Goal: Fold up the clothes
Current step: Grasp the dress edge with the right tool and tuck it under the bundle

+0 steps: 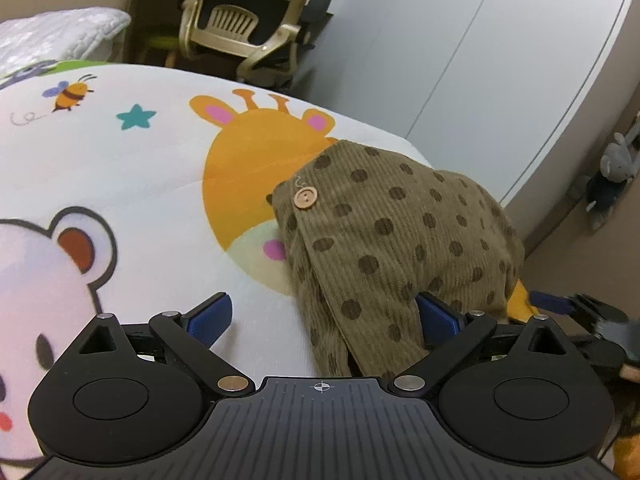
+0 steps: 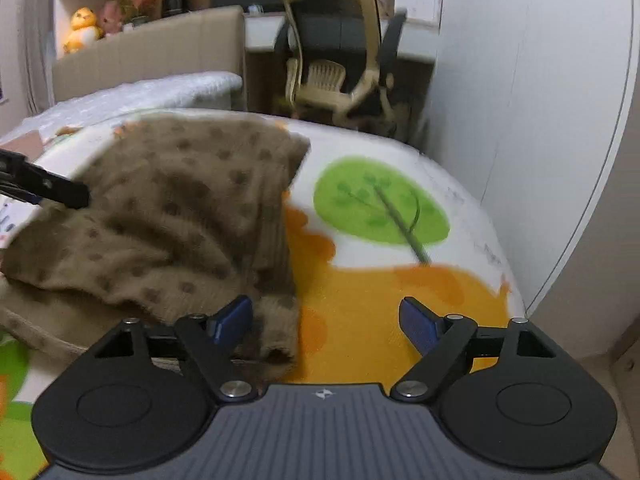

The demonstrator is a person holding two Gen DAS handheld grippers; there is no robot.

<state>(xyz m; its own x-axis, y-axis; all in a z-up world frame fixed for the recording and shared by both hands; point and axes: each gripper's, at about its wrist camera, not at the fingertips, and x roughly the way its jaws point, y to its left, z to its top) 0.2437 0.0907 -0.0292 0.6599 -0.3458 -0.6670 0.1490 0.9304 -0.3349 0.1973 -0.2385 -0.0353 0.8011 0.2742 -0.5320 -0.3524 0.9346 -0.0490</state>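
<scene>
Left wrist view: left gripper (image 1: 324, 314) spread wide — garment (image 1: 392, 236) between its fingers, toward the right one; right gripper (image 2: 326, 320) also spread.

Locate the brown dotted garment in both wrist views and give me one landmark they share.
Left wrist: the brown dotted garment fills centre-right, its hem lying between the open left tool.
Right wrist: it sprawls across the left half, reaching the right tool.
Shared landmark: the beige office chair behind the bed.

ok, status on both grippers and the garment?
Left gripper open, brown polka-dot corduroy garment draped across its right finger. Right gripper open, garment edge by its left finger. Garment bunched on cartoon-print blanket, unfolded. Nothing obstructing.
</scene>
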